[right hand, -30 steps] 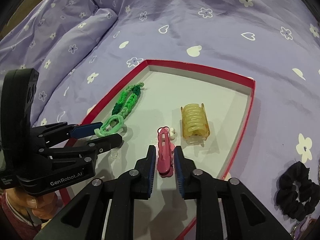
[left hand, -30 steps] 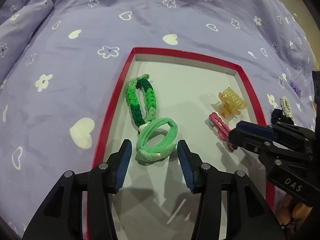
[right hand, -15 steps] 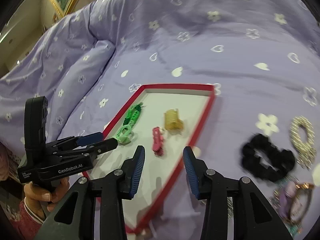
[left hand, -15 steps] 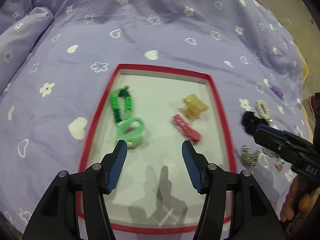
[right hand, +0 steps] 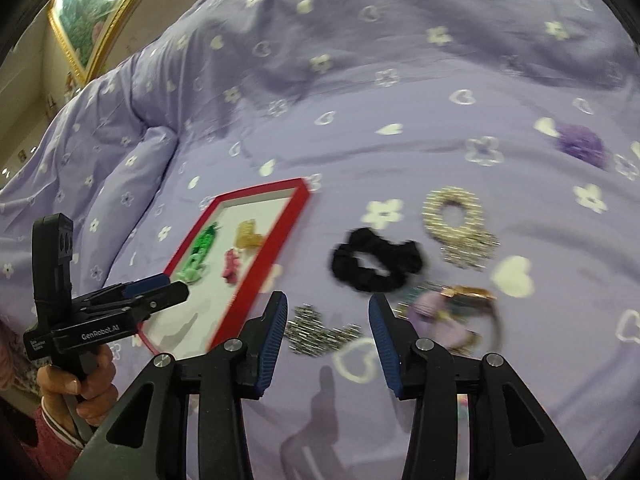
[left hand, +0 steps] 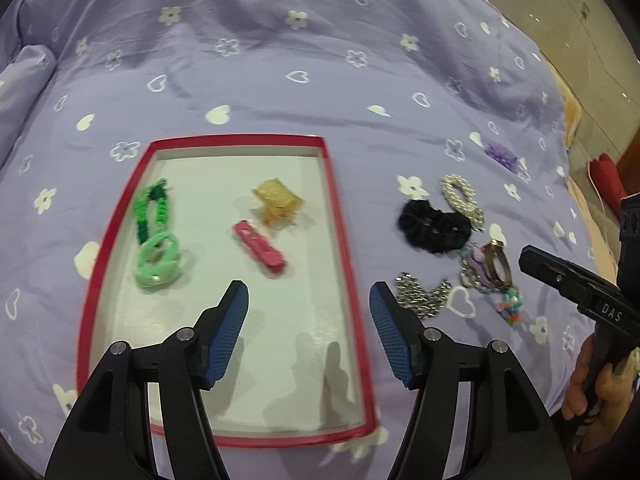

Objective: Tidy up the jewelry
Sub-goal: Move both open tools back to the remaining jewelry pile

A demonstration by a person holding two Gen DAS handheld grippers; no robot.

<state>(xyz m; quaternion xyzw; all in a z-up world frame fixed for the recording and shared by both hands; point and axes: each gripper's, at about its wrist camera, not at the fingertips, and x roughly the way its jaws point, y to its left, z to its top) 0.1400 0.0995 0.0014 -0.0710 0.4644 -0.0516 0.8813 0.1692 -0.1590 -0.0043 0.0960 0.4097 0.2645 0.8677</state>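
Note:
A red-rimmed tray (left hand: 340,216) (right hand: 280,240) lies on the purple bedspread. In it are a green braided band (left hand: 154,208), a light green hair tie (left hand: 158,262), a pink clip (left hand: 260,248) (right hand: 231,266) and a yellow claw clip (left hand: 278,200) (right hand: 248,234). Right of the tray lie a black scrunchie (left hand: 434,226) (right hand: 376,266), a pearl ring (left hand: 460,196) (right hand: 456,216), a silver chain (left hand: 422,296) (right hand: 320,332) and a watch with purple pieces (left hand: 494,268) (right hand: 452,312). My left gripper (left hand: 308,304) is open and empty over the tray's near right part. My right gripper (right hand: 328,312) is open and empty above the silver chain.
A purple scrunchie (left hand: 502,154) (right hand: 580,144) lies farther back on the right. A folded duvet ridge (right hand: 132,152) rises at the left. A framed picture (right hand: 96,8) hangs on the wall. The bed edge and floor (left hand: 592,60) are at the far right.
The right gripper let go of the pink clip in the tray, opened, and swung right over the loose jewelry. The left gripper pulled back and up from the green hair tie.

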